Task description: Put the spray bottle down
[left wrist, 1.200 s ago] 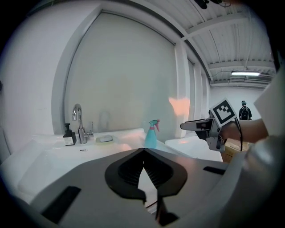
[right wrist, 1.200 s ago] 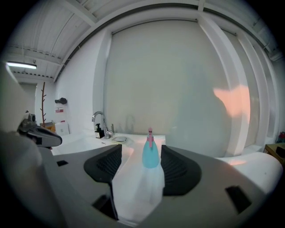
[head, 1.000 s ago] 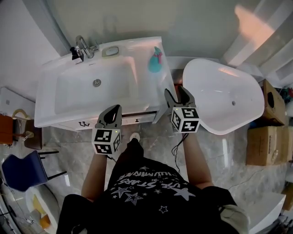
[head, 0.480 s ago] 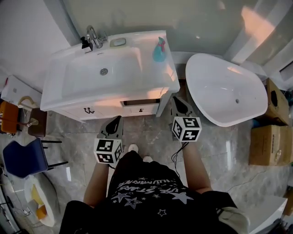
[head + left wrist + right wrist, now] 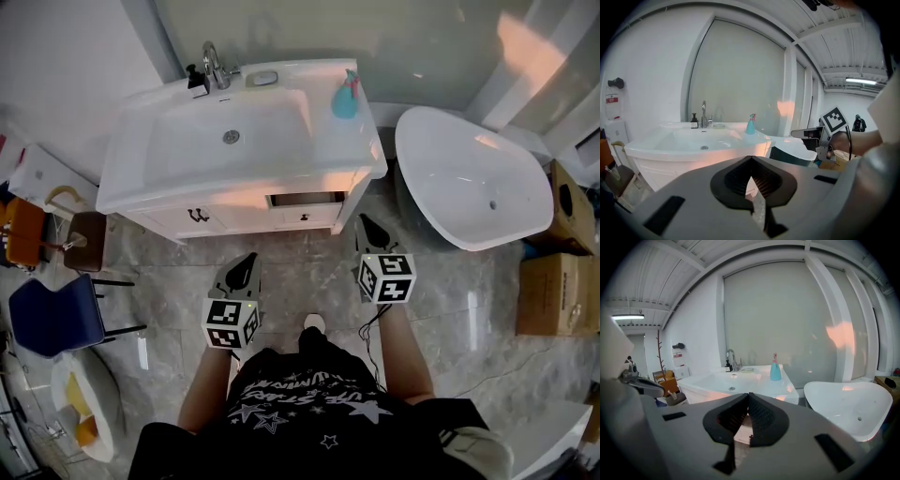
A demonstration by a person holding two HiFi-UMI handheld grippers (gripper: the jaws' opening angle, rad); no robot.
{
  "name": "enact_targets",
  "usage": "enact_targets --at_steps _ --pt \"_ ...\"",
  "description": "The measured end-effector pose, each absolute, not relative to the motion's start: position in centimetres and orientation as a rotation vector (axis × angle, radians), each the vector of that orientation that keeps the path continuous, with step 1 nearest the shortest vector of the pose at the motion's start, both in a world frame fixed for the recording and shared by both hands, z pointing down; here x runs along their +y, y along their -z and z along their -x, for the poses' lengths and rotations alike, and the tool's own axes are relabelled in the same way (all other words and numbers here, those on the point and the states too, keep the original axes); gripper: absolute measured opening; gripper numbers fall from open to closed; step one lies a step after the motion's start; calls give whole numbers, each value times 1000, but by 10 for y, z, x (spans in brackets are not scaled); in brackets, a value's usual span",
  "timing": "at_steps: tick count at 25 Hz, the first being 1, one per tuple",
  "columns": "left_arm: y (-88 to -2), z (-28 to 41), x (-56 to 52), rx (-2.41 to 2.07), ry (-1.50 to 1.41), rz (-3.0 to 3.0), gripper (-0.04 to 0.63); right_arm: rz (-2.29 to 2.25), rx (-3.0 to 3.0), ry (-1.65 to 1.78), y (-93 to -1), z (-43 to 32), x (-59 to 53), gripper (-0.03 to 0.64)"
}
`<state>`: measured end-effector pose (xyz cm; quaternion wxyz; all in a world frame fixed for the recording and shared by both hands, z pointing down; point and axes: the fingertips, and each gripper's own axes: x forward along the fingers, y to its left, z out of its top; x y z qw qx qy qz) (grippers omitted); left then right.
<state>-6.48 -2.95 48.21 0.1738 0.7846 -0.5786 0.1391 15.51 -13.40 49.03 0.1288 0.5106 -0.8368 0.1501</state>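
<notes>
The right gripper [image 5: 748,397] has its jaws closed together, with nothing between them. Well ahead and slightly right, the spray bottle [image 5: 775,367] stands upright on the sink [image 5: 761,384] rim. A bathtub [image 5: 848,408] lies ahead to the right.

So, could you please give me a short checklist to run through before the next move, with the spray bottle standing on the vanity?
1. The spray bottle stands upright on the vanity top, back right corner: ok.
2. The bottle is free of both grippers: ok.
3. The left gripper has its jaws together, nothing between them: ok.
4. The right gripper has its jaws together, nothing between them: ok.
5. Both grippers are in front of the vanity, apart from it: ok.
6. The bottle's footing near the edge is firm: cannot tell.
</notes>
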Motion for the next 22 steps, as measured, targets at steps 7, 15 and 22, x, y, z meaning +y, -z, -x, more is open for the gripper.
enact_targets --at_steps 7,15,22 --pt "-493 116 26 -1617 -418 -2215 15 -1502 -2422 -447 -492 -111 -77 12" --pt "-486 139 70 -1567 -385 -2283 15 -1579 -2386 -391 -472 -97 -15 12" --pt "-477 143 102 -1509 -389 -2356 15 -1637 -2365 -355 -455 -93 35 12"
